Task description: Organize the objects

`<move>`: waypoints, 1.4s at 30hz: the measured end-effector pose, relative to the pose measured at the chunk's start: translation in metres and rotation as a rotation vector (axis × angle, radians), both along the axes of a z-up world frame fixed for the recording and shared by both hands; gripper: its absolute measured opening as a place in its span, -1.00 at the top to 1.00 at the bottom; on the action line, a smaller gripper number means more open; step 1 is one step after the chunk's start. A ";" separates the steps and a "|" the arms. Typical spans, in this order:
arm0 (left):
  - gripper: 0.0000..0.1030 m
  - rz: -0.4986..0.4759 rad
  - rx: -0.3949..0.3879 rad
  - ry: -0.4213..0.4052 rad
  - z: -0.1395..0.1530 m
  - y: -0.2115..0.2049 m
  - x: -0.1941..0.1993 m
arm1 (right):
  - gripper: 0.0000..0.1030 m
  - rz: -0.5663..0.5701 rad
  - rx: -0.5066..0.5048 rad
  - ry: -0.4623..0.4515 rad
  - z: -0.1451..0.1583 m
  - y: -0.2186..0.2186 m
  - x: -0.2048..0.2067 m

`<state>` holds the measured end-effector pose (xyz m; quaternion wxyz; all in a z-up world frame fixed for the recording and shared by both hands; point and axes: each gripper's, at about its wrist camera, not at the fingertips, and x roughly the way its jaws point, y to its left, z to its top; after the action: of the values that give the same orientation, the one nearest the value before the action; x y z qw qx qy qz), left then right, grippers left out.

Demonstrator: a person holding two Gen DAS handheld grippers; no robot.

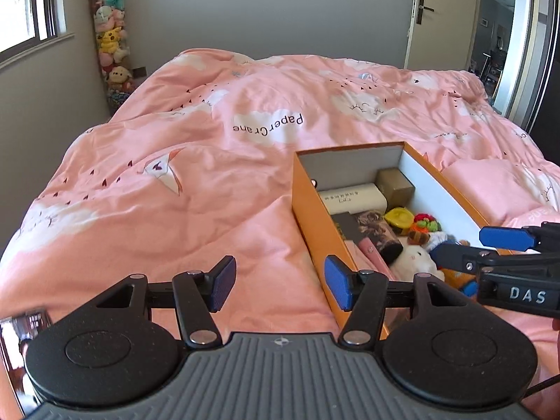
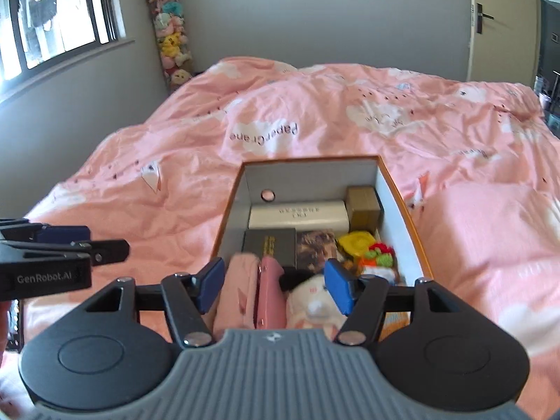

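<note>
An orange cardboard box (image 1: 311,217) with white inner walls lies on the pink duvet; it also shows in the right wrist view (image 2: 416,241). Inside lie a white oblong case (image 2: 299,215), a brown small box (image 2: 364,204), a dark box (image 2: 267,246), a yellow toy (image 2: 355,243), a pink pouch (image 2: 271,294) and a white plush (image 2: 315,301). My left gripper (image 1: 280,281) is open and empty over the duvet at the box's near left corner. My right gripper (image 2: 274,285) is open and empty just above the box's near end; it also shows in the left wrist view (image 1: 479,248).
The pink duvet (image 1: 175,192) covers the whole bed. A tall clear tube of plush toys (image 1: 112,49) stands in the far left corner beside a window (image 2: 52,24). A door (image 1: 441,17) is at the far right.
</note>
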<state>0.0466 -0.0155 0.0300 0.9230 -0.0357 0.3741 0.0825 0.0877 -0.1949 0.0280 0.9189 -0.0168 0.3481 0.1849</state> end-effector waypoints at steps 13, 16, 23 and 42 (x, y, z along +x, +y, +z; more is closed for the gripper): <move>-0.61 -0.013 -0.003 0.020 -0.017 -0.011 -0.025 | -0.44 -0.052 -0.054 -0.035 -0.017 -0.003 -0.030; -0.61 -0.015 -0.007 0.021 -0.020 -0.011 -0.024 | -0.44 -0.045 -0.066 -0.030 -0.023 -0.001 -0.028; -0.61 -0.034 -0.001 0.025 -0.027 -0.014 -0.022 | -0.44 -0.006 -0.058 -0.039 -0.033 0.004 -0.025; -0.62 -0.058 0.014 0.019 -0.030 -0.016 -0.022 | -0.44 -0.004 -0.066 -0.010 -0.042 0.008 -0.020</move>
<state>0.0251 -0.0315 -0.0005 0.9217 -0.0177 0.3830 0.0586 0.0674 -0.1869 -0.0135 0.9201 -0.0472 0.3492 0.1712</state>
